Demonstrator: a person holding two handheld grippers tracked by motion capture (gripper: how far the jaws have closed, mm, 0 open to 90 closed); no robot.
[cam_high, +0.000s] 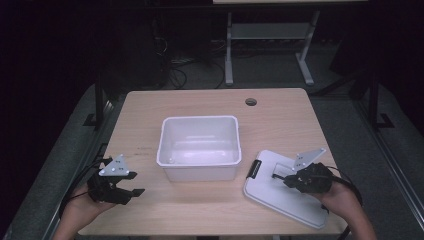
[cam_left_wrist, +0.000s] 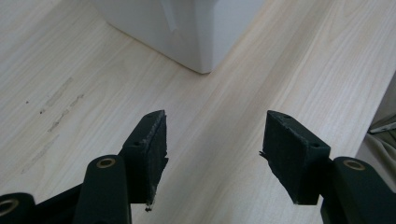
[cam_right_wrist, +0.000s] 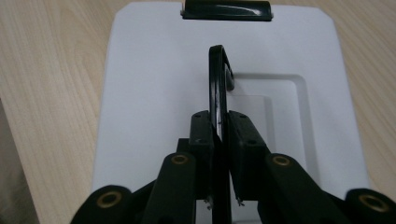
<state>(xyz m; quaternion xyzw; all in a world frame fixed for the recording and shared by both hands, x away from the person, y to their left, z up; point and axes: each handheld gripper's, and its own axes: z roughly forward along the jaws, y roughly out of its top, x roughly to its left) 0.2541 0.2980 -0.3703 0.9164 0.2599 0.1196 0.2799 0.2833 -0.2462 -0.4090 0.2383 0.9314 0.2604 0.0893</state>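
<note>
Item 1, nearest: right gripper (cam_right_wrist: 219, 154), at the table's near right corner. Jaws clamped together on the thin black handle (cam_right_wrist: 218, 84) of the white lid (cam_high: 285, 187), which stands up edgewise from the lid's recessed centre. Risk: the handle is a narrow, glossy strip, so a lift could let it slide out between the pads, or the lid could swing on it and strike the table (cam_high: 280, 120).

Item 2: the lid itself, flat on the table, to the right of the tub and apart from it, its far end carrying a black latch (cam_right_wrist: 227, 9). Risk: held at one central point, it may tilt and catch the tub rim on the way over.

Item 3: left gripper (cam_left_wrist: 212, 144), near left, low over bare wood. Jaws apart, nothing between them. Risk: it steadies nothing, so a knock would shift the tub.

Item 4, farther: white tub (cam_high: 199, 145), open and seemingly empty, at the table's middle. Risk: light, likely to slide if the lid is pressed on askew.
</note>
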